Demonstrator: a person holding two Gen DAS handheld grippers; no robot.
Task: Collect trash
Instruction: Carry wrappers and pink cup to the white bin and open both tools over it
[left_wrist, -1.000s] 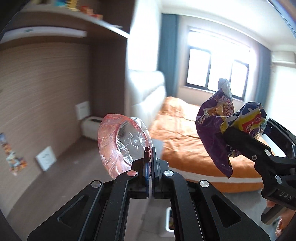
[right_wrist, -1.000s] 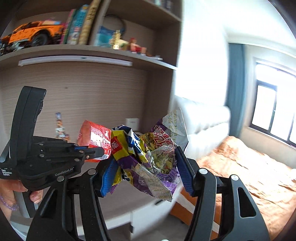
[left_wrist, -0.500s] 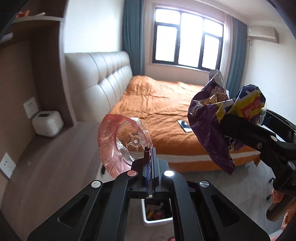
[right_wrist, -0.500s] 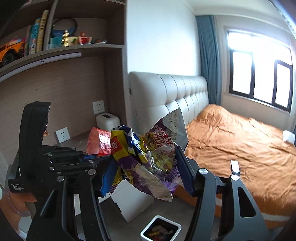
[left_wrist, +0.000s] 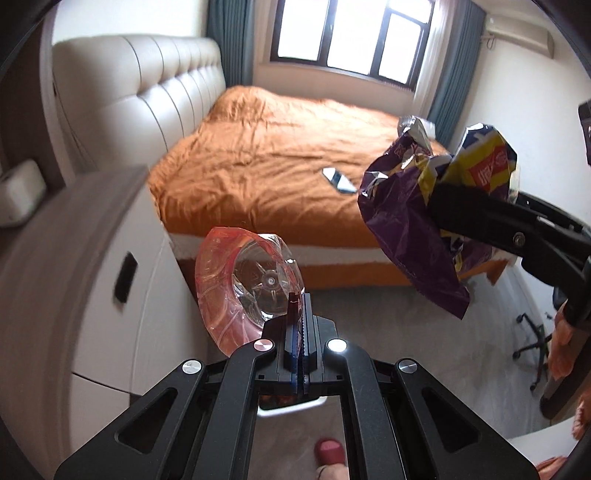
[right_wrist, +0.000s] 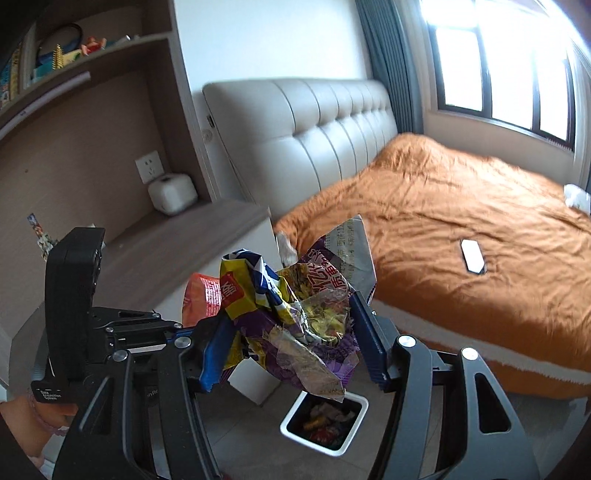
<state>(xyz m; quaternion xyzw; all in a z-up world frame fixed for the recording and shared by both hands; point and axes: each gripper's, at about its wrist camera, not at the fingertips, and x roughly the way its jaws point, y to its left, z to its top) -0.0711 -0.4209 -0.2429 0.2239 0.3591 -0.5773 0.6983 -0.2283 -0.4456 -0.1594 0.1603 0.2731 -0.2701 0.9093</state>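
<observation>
Both wrist views look steeply down from close above, sharing the orange bed (left_wrist: 280, 155) and bin (right_wrist: 325, 424).

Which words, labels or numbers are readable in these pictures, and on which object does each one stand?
"Data Acquisition System": white print on the body of the left gripper.
Chinese characters, red and white: on the snack wrappers, too creased to read reliably.
Small print on the wrappers' silver flap: too small.
On the crushed bottle: no legible text.
</observation>
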